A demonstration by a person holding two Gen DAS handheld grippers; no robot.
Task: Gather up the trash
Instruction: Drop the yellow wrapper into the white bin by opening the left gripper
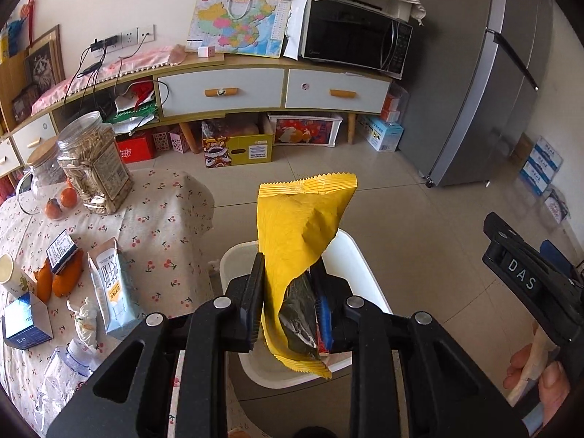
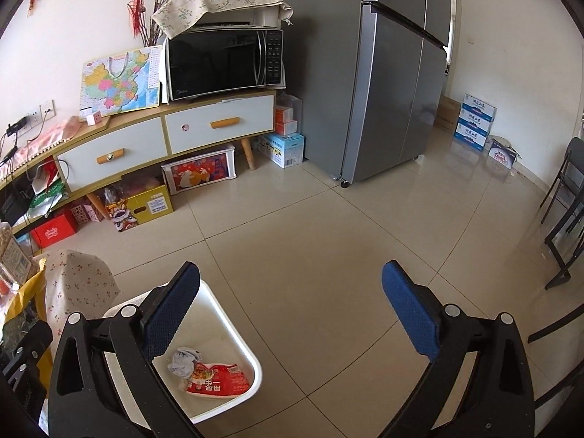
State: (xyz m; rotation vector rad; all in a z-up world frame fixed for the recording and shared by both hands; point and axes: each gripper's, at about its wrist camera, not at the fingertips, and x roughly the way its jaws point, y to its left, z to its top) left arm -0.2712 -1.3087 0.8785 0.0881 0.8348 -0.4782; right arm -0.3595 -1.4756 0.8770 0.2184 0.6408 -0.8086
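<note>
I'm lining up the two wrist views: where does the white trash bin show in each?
Left wrist: white trash bin sits low centre, mostly hidden behind the left gripper and its yellow wrapper.
Right wrist: bin lower left, behind the open right gripper's left finger.
Shared landmark: microwave.

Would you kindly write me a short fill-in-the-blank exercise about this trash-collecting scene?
1. The left claw grips a ____ wrapper.
2. The wrapper hangs above the white ____, beside the table.
3. The right claw is ____ and holds nothing.
4. The packet lying in the bin is mostly ____.

Missing words: yellow; bin; open; red
</note>
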